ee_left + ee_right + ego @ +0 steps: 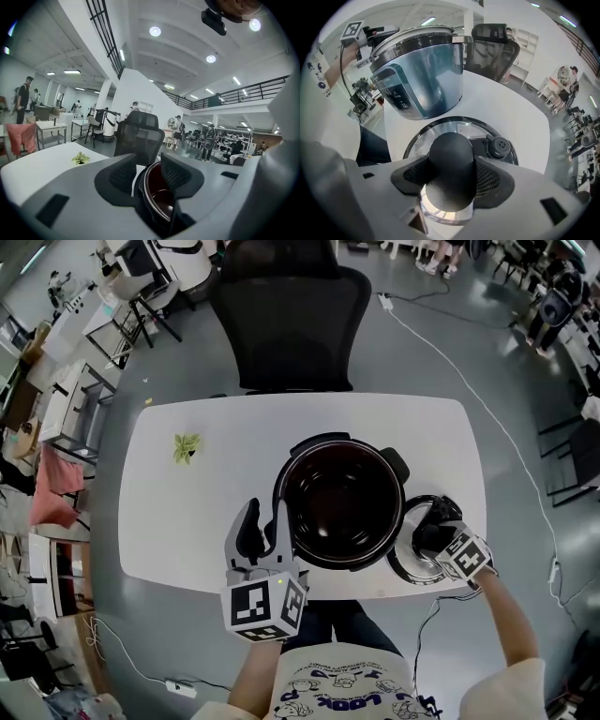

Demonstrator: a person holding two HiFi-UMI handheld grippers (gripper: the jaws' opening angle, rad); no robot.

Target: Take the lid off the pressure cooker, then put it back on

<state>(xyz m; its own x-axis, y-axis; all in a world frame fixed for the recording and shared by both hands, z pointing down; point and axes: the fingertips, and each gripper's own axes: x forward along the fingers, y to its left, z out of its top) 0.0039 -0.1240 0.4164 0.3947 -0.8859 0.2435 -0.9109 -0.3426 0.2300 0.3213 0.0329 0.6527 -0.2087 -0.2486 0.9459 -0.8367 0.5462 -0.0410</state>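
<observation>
The pressure cooker [342, 440] stands uncovered in the middle of the white table [178, 531], its dark inner pot showing. My left gripper [265, 514] straddles the cooker's left rim [151, 187], one pad outside the wall and one inside the pot, with a sliver of gap at the outer pad. The lid [405, 570] lies flat on the table just right of the cooker, near the front edge. My right gripper [433, 531] points down onto it, pads pressed on both sides of the black knob [451, 154]. In the right gripper view the cooker's silver-blue body [419, 79] rises just behind the lid [459, 127].
A small green plant [187, 447] sits at the table's left. A black office chair [291, 324] stands behind the far edge. The lid's steam valve [500, 145] sits right of the knob. Cables run over the floor on the right.
</observation>
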